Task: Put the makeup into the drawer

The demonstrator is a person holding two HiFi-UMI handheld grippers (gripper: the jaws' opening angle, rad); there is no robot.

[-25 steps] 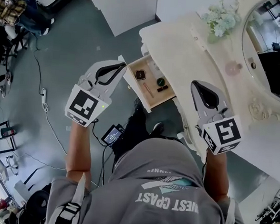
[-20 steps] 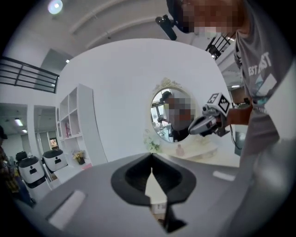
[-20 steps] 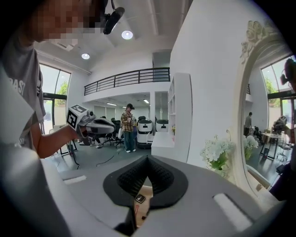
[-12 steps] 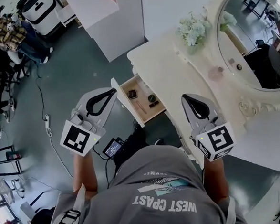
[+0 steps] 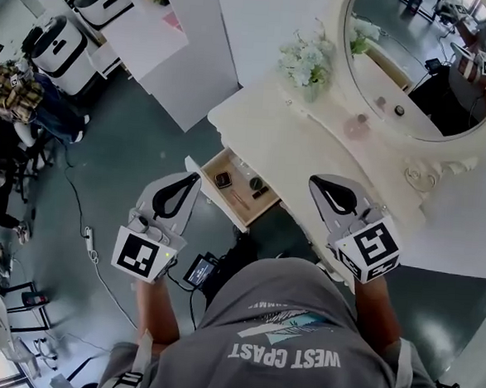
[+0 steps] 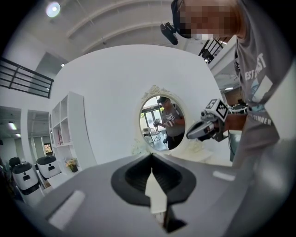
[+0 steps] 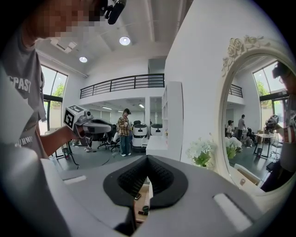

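**Makeup in open drawer; both tools closed and empty**

The cream counter (image 5: 273, 125) carries a drawer (image 5: 211, 188) that stands pulled out toward the lower left of the head view. All the makeup seen lies on the drawer floor.

- The square compact (image 5: 222, 179) lies flat at the end nearer the left tool.
- The round dark pot (image 5: 255, 184) lies toward the counter side.
- A small dark piece (image 5: 261, 194) lies just beside the pot. Its heading is too small to read.
- The slim pink stick (image 5: 236, 197) lies flat between the compact and the dark piece. Its long axis runs roughly parallel to the drawer's white front panel, from upper left to lower right in the head view. Which end is the cap cannot be told.

The left tool (image 5: 192, 180) is held just outside the drawer front, apart from it. In its own view the left tool (image 6: 151, 157) has its tips together with nothing between them.

The right tool (image 5: 317, 183) is held over the counter edge on the drawer's other side. In the right gripper view its tips (image 7: 148, 158) also meet, with nothing gripped. The drawer shows in the slit below them.

A vase of flowers (image 5: 306, 65) and an oval mirror (image 5: 418, 60) stand at the back of the counter.
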